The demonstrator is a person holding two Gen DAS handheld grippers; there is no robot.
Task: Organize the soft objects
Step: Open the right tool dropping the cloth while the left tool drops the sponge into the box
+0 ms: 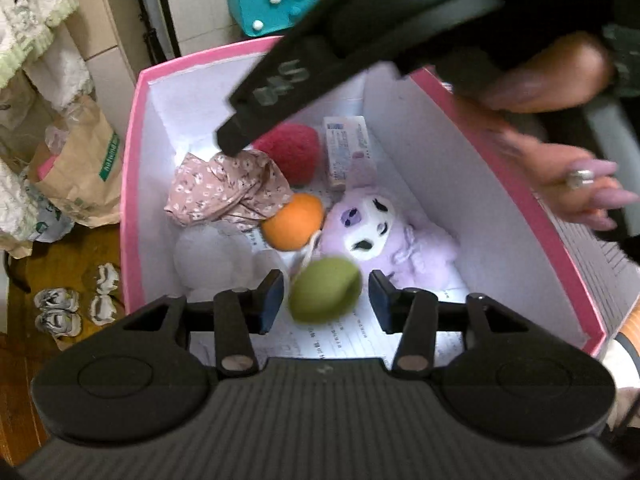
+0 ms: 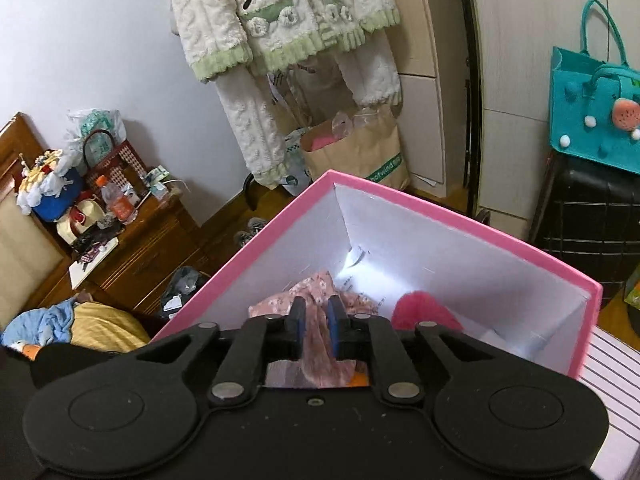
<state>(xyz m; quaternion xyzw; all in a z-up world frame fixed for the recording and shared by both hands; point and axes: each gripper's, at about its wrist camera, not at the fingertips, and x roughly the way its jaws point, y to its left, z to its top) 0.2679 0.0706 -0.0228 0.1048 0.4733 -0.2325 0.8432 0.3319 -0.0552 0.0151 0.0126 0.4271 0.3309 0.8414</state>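
Bedroom clutter: wooden floor, pink box [image 1: 520, 184] white inside. Your left gripper [image 1: 326, 300] stands spread wide over it, a blurred green ball [image 1: 325, 295] between the fingers, touching neither. Your right gripper [image 2: 317, 328] is pinched tight on the floral cloth [image 2: 320, 356], which lies bunched on the box floor against the orange ball [image 1: 294, 222]. Beyond: red pom [image 1: 292, 152], purple plush [image 1: 384, 236], small carton [image 1: 347, 152]. Outside, paper bag [image 2: 360, 156] and teal bag [image 2: 592, 120].

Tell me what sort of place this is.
Most likely a lived-in bedroom: fleece pajamas hang on the wall, a wooden nightstand is cluttered with bottles and bags, and what looks like bedding lies beside the pink box.
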